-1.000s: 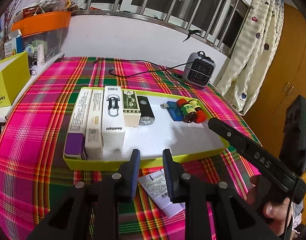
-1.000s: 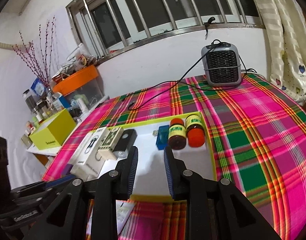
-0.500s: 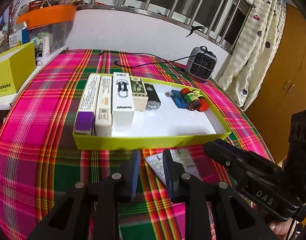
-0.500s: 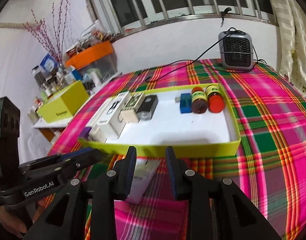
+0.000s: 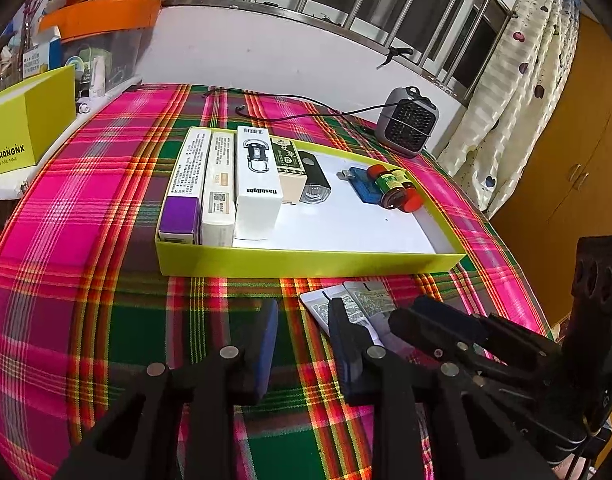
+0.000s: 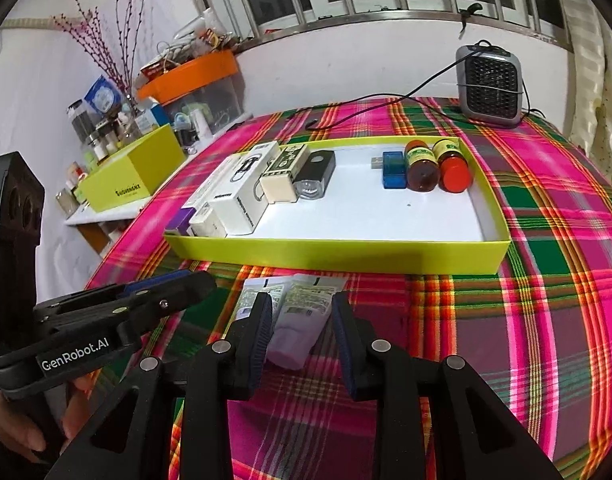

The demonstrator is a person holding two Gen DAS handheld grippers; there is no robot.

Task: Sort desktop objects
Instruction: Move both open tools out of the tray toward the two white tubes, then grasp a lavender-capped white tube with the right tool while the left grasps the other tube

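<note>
Both of your grippers have pulled back off the yellow-green tray (image 6: 338, 254) and dropped toward the plaid cloth (image 5: 106, 264) in front of it, so the tray now lies beyond the fingertips in both views. Your right gripper (image 6: 302, 340) points down at a slant with its jaws just opening, and the pale lilac tube (image 6: 296, 328) lies between the blue pads without either pad pressing it, so nothing is gripped. A second, white tube (image 6: 252, 292) lies just beside it, toward your left gripper (image 5: 302, 344), whose jaws have also been opening, parted over bare cloth and holding nothing; in its own view the two tubes sit just off its right finger. Your left tool's body reads "GenRobot.AI", with fingers (image 6: 72, 420) of your hand wrapped under it. Ahead, inside the tray, I count three long boxes (image 5: 220, 188) side by side, the tallest white one marked "flashlight", then one small green-labelled box (image 5: 288, 172), one black flashlight (image 5: 314, 180), one blue USB gadget (image 5: 364, 188) and two little bottles (image 5: 396, 190). Far off to the left stands a yellow box (image 5: 22, 128) printed "SHISHANGNX".
</note>
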